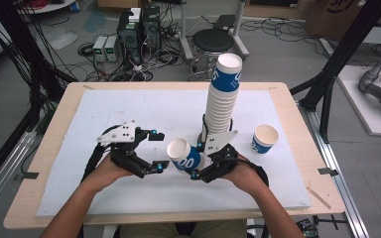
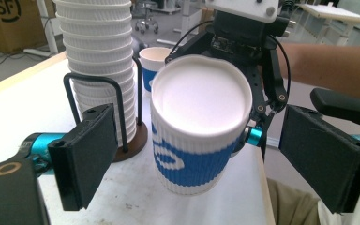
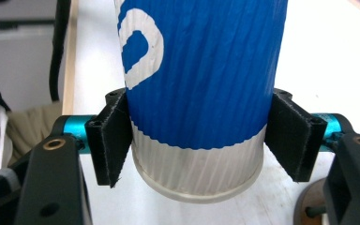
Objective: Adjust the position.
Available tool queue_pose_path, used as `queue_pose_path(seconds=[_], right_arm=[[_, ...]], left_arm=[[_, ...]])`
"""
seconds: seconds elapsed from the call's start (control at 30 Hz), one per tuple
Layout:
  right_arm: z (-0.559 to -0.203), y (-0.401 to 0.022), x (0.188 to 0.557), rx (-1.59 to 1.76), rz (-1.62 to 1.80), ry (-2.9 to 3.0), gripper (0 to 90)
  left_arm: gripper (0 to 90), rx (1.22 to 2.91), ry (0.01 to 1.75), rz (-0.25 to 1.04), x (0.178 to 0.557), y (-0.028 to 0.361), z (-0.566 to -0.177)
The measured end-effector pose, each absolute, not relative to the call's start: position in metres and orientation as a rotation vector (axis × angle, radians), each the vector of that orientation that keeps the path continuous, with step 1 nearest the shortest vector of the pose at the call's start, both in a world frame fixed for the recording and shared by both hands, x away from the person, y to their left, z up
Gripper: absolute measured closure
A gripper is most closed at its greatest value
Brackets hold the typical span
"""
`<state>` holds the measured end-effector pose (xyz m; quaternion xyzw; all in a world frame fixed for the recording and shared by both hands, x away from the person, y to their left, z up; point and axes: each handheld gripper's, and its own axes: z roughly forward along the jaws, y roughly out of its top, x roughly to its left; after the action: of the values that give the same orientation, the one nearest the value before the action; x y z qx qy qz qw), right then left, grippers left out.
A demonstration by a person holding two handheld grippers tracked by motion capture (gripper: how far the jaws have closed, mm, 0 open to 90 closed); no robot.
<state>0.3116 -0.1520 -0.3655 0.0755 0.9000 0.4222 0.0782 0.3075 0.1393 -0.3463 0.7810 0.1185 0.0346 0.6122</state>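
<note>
A blue-and-white ribbed paper cup (image 1: 183, 155) (image 2: 201, 103) is held off the table, tipped on its side with its open mouth toward my left gripper. My right gripper (image 1: 201, 161) (image 3: 199, 140) is shut on the cup (image 3: 201, 70) near its white base, both pads pressing the wall. My left gripper (image 1: 158, 150) (image 2: 206, 157) is open, with its black pads (image 2: 91, 154) standing wide on either side of the cup's rim and clear of it.
A tall stack of nested cups (image 1: 223, 99) (image 2: 98, 61) stands in a wire holder just behind my right gripper. A single cup (image 1: 264, 139) (image 2: 151, 61) sits upright on the white mat (image 1: 129, 109) to the right. A stool (image 1: 213, 42) and cables lie beyond the table.
</note>
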Motion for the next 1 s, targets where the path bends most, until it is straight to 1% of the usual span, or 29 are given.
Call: queue_pose_path(seconds=[0.27, 0.6, 0.8, 1.0], right_arm=[[-0.358, -0.139, 0.312, 0.156, 1.115, 2.767, 29.6], [-0.347, -0.122, 0.309, 0.045, 0.922, 2.816, 29.6], [-0.344, -0.111, 0.306, -0.004, 0.806, 2.848, 29.5], [-0.343, -0.105, 0.304, -0.039, 0.708, 2.865, 29.5]], left_arm=[[12.1, 1.911, 0.257, 0.062, 0.310, 0.135, -0.342], [12.6, 1.991, 0.249, 0.024, 0.311, 0.124, -0.346], [15.1, 2.043, 0.259, 0.007, 0.313, 0.120, -0.351], [18.7, 2.095, 0.220, -0.025, 0.314, 0.117, -0.354]])
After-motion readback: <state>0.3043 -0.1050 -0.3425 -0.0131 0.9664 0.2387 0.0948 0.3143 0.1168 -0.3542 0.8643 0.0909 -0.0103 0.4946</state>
